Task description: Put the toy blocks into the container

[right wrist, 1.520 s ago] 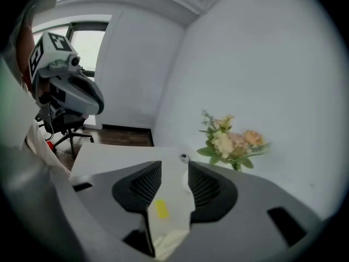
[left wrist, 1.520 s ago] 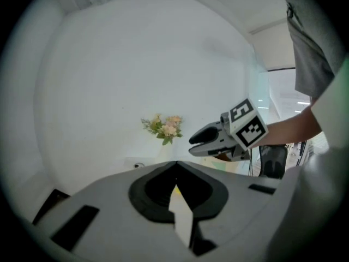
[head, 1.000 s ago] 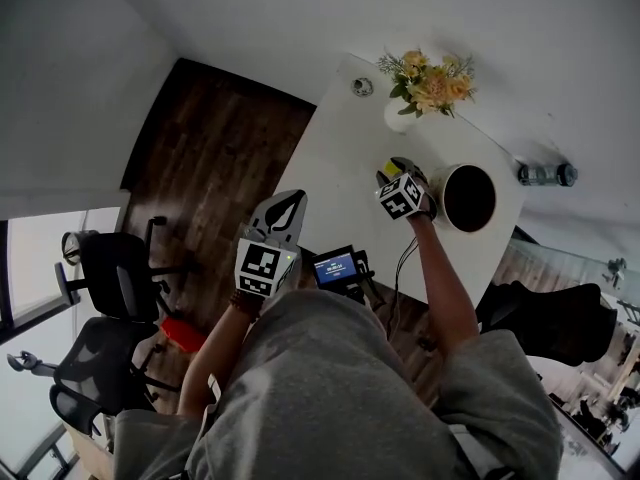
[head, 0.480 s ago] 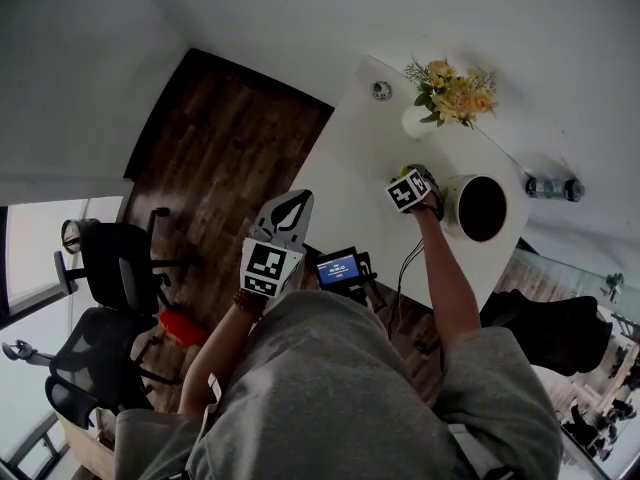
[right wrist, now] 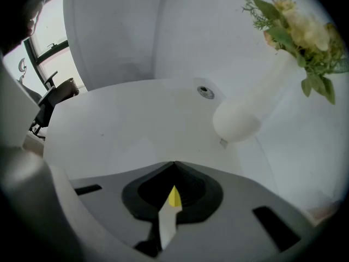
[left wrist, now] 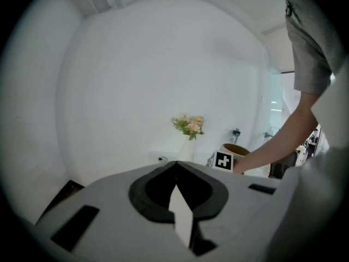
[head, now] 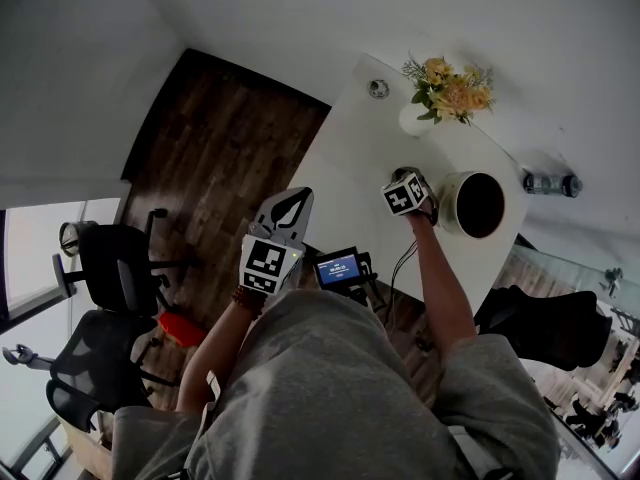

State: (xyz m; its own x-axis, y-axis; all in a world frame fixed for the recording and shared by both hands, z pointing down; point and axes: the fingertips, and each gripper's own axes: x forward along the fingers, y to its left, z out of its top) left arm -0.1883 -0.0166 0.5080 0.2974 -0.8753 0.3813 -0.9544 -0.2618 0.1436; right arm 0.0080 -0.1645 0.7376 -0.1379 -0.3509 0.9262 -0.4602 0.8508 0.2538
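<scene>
- Grasping: right gripper fingers just closed on small yellow toy block.
- Idle: left gripper fingers together, empty.
- Next: lifting over nearby round dark container, releasing.

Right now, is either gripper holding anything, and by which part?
Right gripper: jaws just closed on a yellow block; only a sliver shows, so which part is unclear. Left gripper: shut, empty.

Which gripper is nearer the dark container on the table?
Right. The right gripper, jaws just closed on a yellow block, is right beside the container on the table. The left gripper hangs off the table's edge, farther away.
</scene>
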